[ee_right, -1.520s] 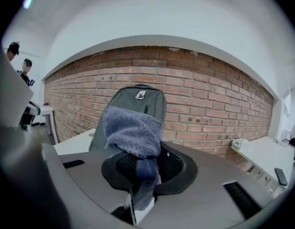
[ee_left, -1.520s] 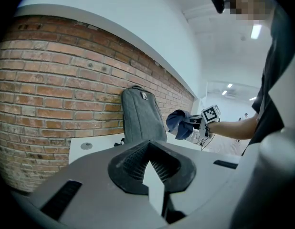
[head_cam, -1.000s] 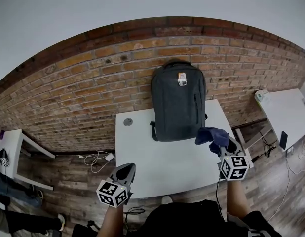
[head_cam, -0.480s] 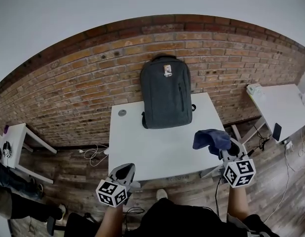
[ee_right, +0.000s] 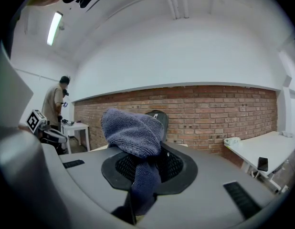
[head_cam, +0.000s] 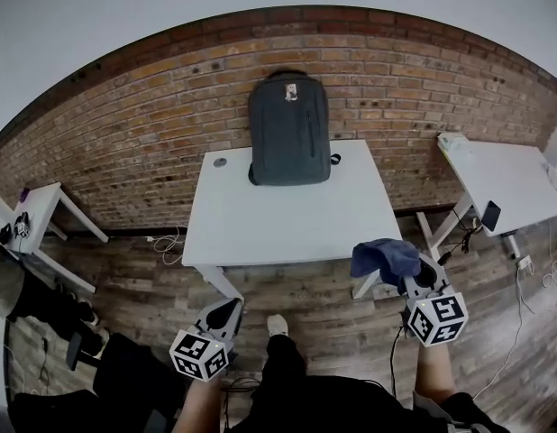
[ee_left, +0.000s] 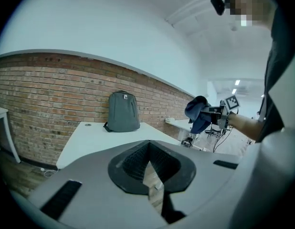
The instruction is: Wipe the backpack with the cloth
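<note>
Backpack point(head_cam: 288, 129): where now?
— Upright at the desk's point(head_cam: 287, 228) back edge, farther off than a second ago.
— And the tools?
— Right hand-held gripper point(head_cam: 403, 273) pinches the cloth point(head_cam: 385, 256); left hand-held gripper point(head_cam: 226, 312) pressed together, empty. Wiping likely means stepping close again.

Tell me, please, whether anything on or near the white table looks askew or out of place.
Nothing stands out. The backpack stands upright against the brick wall on the white table, and the cloth is clamped in the right gripper.
</note>
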Demonstrator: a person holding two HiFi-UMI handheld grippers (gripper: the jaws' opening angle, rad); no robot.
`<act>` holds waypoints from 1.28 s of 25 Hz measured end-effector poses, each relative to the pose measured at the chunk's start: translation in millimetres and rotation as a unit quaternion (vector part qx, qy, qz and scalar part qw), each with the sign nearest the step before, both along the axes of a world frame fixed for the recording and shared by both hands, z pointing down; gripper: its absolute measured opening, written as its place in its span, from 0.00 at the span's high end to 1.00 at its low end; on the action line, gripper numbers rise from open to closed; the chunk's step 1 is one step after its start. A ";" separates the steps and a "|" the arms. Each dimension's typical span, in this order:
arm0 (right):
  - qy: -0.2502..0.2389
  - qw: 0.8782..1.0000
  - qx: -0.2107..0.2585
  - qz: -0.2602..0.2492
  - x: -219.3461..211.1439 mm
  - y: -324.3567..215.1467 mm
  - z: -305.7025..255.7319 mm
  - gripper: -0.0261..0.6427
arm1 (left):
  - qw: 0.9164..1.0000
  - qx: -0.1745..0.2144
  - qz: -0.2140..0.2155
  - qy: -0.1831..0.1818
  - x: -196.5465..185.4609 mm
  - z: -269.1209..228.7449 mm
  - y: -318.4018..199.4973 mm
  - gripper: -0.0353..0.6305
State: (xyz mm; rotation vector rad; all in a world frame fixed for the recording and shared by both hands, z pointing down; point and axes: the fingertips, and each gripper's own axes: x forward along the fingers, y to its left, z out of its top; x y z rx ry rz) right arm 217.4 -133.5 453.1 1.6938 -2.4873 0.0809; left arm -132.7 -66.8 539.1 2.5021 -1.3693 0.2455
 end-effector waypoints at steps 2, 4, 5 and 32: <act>0.001 1.000 -0.003 -0.005 10.6 32.6 2.4 0.87 | 1.000 -0.011 -0.005 0.002 12.3 8.6 39.9 0.98; 0.004 1.000 -0.004 -0.009 18.2 63.0 2.2 0.87 | 1.000 -0.024 -0.007 0.000 22.1 15.5 75.9 0.98; 0.004 1.000 -0.005 -0.011 21.8 77.3 2.2 0.87 | 1.000 -0.029 -0.008 -0.001 26.5 17.6 91.7 0.98; -0.026 1.000 -0.002 0.010 58.5 288.2 -3.6 0.87 | 0.998 -0.031 0.047 -0.033 74.2 -5.3 265.5 0.98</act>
